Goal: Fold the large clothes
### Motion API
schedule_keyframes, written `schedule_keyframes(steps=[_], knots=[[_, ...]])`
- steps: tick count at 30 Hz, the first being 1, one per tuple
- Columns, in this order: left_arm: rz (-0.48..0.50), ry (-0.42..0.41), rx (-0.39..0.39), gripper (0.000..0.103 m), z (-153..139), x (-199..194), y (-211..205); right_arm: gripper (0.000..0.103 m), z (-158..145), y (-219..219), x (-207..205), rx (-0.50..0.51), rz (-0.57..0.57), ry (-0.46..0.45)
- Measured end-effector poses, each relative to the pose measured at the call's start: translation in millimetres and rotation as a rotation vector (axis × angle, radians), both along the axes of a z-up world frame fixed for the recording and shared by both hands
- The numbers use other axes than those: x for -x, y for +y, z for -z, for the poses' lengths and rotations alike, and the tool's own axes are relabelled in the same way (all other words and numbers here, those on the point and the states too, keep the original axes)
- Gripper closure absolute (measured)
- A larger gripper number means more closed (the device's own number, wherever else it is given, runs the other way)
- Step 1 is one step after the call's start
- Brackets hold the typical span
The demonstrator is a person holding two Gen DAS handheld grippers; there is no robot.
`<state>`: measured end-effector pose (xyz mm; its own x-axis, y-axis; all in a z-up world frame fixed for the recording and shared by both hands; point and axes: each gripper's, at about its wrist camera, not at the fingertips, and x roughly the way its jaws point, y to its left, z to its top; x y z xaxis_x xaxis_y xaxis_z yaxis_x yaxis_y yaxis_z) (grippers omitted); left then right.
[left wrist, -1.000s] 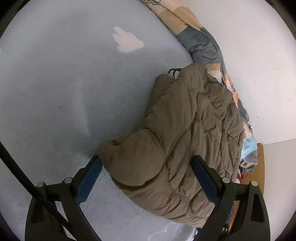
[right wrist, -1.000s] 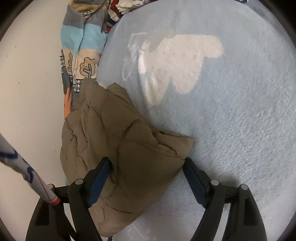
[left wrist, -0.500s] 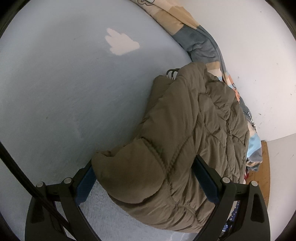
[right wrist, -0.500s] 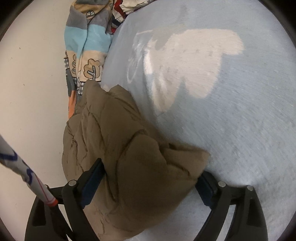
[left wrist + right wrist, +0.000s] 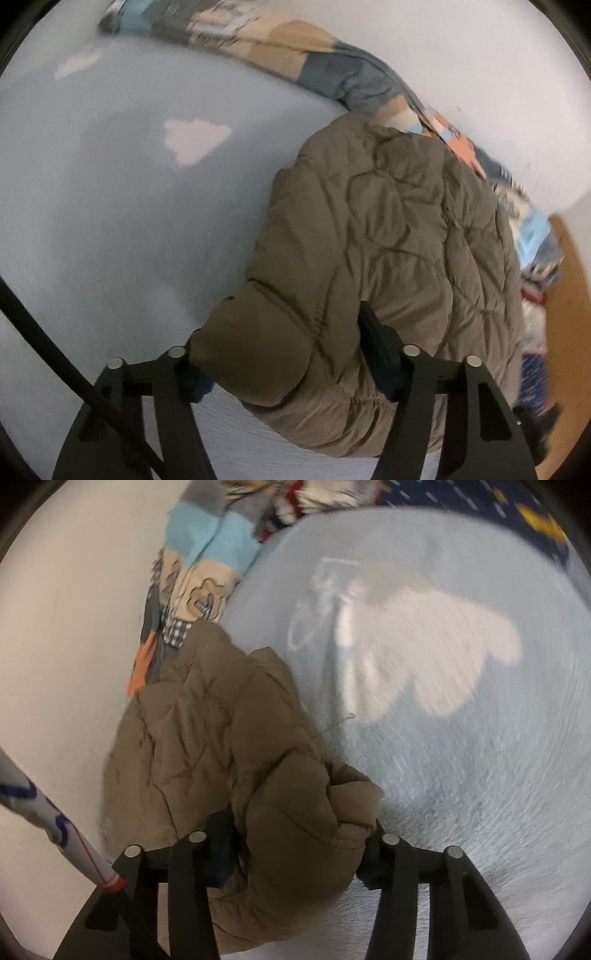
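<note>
An olive-brown quilted puffer jacket (image 5: 388, 236) lies bunched on a pale blue fleece blanket (image 5: 129, 229), close to the wall. My left gripper (image 5: 280, 354) is shut on a thick fold at the jacket's near end. In the right wrist view the same jacket (image 5: 221, 738) fills the lower left. My right gripper (image 5: 299, 842) is shut on a bulging fold of it. Both views are blurred by motion.
A patchwork blanket (image 5: 332, 70) of blue, beige and orange runs along the white wall (image 5: 480, 55); it also shows in the right wrist view (image 5: 207, 565). A white cloud shape (image 5: 424, 646) marks the blue blanket. A wooden floor (image 5: 569, 295) shows at right.
Both grippers have closed from wide open onto folds of the jacket. The jacket's near end is now squeezed between the fingers, and both views have shifted.
</note>
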<state>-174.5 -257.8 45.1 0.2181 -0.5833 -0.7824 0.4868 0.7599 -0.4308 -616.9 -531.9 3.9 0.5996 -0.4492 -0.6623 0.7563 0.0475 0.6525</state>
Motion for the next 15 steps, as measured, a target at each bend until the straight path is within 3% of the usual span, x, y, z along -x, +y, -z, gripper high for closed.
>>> schedule_keyframes(steps=[9,12,15], knots=[[0.081,-0.280,-0.171,0.050,-23,29,-23,0.061,-39,19,-48,0.261,-0.136,0.432],[0.086,-0.316,-0.186,0.050,-27,32,-26,0.063,-49,30,-64,0.361,-0.173,0.569],[0.085,-0.311,-0.186,0.050,-27,29,-28,0.063,-53,33,-70,0.410,-0.195,0.634]])
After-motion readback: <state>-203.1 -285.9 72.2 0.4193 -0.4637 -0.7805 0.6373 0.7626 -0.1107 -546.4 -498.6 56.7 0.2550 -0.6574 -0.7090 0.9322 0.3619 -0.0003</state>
